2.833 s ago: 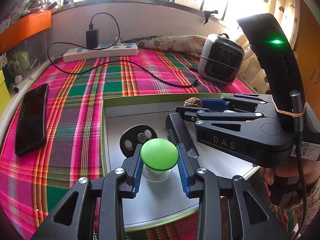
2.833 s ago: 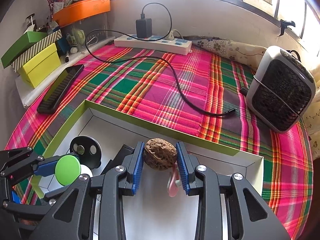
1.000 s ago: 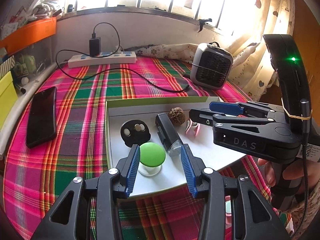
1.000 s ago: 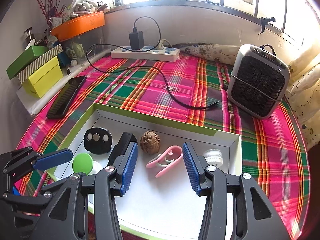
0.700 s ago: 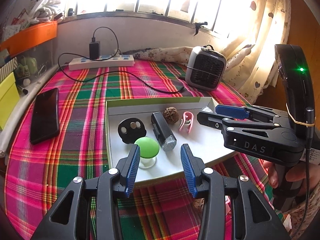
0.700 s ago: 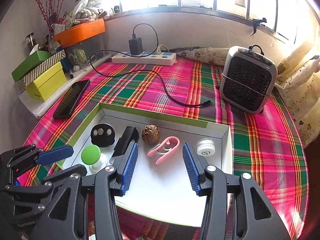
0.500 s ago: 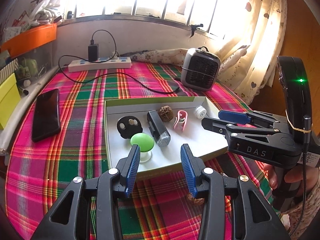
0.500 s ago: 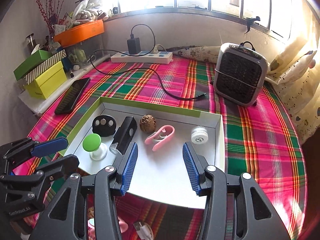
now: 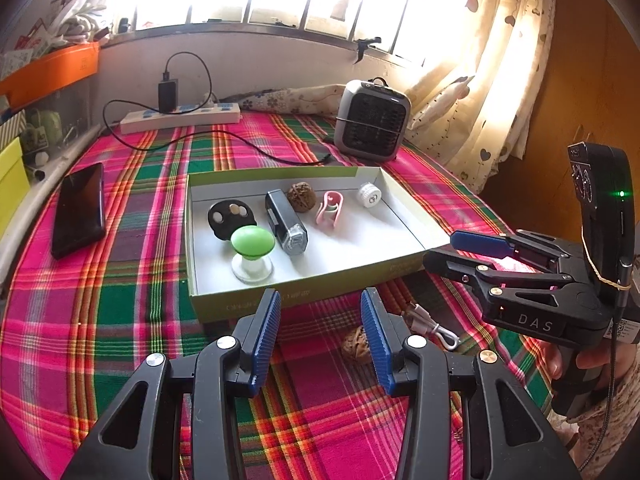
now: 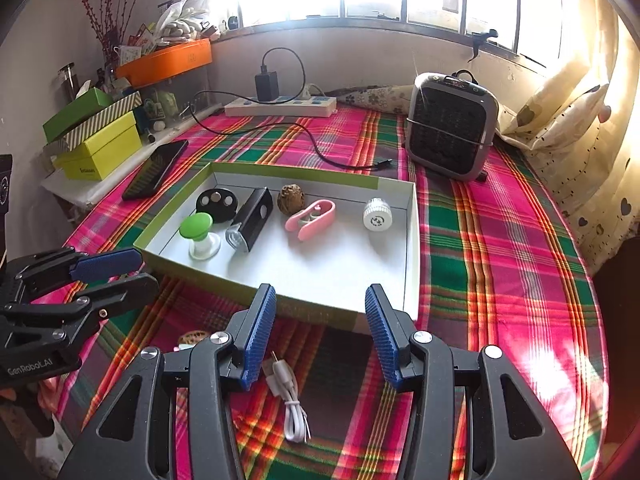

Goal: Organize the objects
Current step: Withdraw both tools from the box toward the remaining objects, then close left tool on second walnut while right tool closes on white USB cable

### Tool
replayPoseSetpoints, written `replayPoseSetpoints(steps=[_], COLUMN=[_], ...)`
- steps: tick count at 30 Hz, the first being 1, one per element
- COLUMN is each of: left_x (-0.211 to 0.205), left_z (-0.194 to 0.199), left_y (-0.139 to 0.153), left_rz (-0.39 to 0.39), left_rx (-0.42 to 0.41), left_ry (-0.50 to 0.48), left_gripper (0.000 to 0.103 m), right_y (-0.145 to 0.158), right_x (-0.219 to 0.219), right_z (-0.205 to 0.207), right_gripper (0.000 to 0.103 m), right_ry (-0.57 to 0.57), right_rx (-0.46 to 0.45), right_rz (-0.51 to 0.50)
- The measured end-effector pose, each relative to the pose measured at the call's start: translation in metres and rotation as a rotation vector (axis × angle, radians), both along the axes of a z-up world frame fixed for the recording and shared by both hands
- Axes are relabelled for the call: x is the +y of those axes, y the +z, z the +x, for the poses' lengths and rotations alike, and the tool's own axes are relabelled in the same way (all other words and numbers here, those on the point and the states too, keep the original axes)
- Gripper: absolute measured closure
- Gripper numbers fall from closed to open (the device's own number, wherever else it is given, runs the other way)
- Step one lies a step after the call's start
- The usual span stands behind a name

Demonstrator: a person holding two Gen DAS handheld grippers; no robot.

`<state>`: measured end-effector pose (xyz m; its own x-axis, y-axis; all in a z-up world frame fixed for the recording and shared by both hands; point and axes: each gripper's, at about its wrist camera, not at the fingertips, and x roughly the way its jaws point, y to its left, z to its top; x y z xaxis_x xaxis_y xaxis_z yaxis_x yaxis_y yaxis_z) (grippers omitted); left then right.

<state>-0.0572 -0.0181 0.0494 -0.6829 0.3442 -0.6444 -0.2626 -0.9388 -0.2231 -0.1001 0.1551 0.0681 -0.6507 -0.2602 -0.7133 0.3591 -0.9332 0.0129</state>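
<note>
A white tray with a green rim [image 9: 192, 240] [image 10: 412, 240] lies on the plaid cloth. In it sit a black disc [image 9: 230, 216], a green-capped stand [image 9: 252, 242] [image 10: 196, 226], a black torch [image 9: 286, 224], a walnut [image 10: 291, 199], a pink clip [image 10: 310, 214] and a white cap [image 10: 377, 213]. My left gripper [image 9: 318, 304] hovers open and empty in front of the tray. The right gripper [image 10: 320, 300] [image 9: 460, 248] is open too, holding nothing. A second walnut [image 9: 357, 346] [image 10: 192, 338] and a white cable [image 10: 286, 396] [image 9: 430, 326] lie on the cloth near the fingers.
A small heater [image 10: 452, 128] stands behind the tray at the right, with a power strip [image 10: 280, 108] and black cord at the back. A phone [image 9: 80, 208] lies to the left. Yellow and green boxes [image 10: 100, 140] sit on the left ledge; curtains hang at the right.
Both grippers let go of the green-capped stand and the walnut, which stay in the tray. Both have drawn back toward the near side, bringing the loose walnut and cable into view.
</note>
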Motion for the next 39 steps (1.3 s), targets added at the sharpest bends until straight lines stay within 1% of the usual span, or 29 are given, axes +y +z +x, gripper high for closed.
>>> replayPoseSetpoints(steps=[4, 10, 16, 20, 26, 29, 32, 39], left_x=[-0.001, 0.001, 0.005, 0.005, 0.009, 0.012, 0.016, 0.021], left_z=[0.005, 0.008, 0.007, 0.005, 0.002, 0.002, 0.0, -0.004], left_y=[-0.003, -0.014, -0.023, -0.025, -0.027, -0.028, -0.029, -0.03], left_rz=[0.01, 0.013, 0.01, 0.021, 0.017, 0.014, 0.008, -0.01], left_rx=[-0.003, -0.043, -0.071, -0.079, -0.085, -0.089, -0.092, -0.095], left_ry=[-0.006, -0.026, -0.051, -0.06, -0.08, -0.095, -0.109, -0.127], left_gripper=[0.063, 0.063, 0.063, 0.063, 0.063, 0.063, 0.063, 0.063], right_y=[-0.007, -0.018, -0.031, -0.037, -0.043, -0.043, -0.044, -0.043], right_x=[0.007, 0.01, 0.009, 0.006, 0.0, -0.003, -0.007, -0.003], right_z=[0.009, 0.021, 0.025, 0.026, 0.026, 0.027, 0.026, 0.024], right_gripper=[0.055, 0.055, 0.055, 0.055, 0.055, 0.055, 0.055, 0.055], right_ry=[-0.011, -0.005, 0.003, 0.02, 0.04, 0.044, 0.039, 0.015], right_rx=[-0.012, -0.036, -0.07, -0.089, -0.101, -0.086, -0.076, -0.079], right_rz=[-0.008, -0.012, -0.012, -0.011, -0.007, 0.019, 0.053, 0.056])
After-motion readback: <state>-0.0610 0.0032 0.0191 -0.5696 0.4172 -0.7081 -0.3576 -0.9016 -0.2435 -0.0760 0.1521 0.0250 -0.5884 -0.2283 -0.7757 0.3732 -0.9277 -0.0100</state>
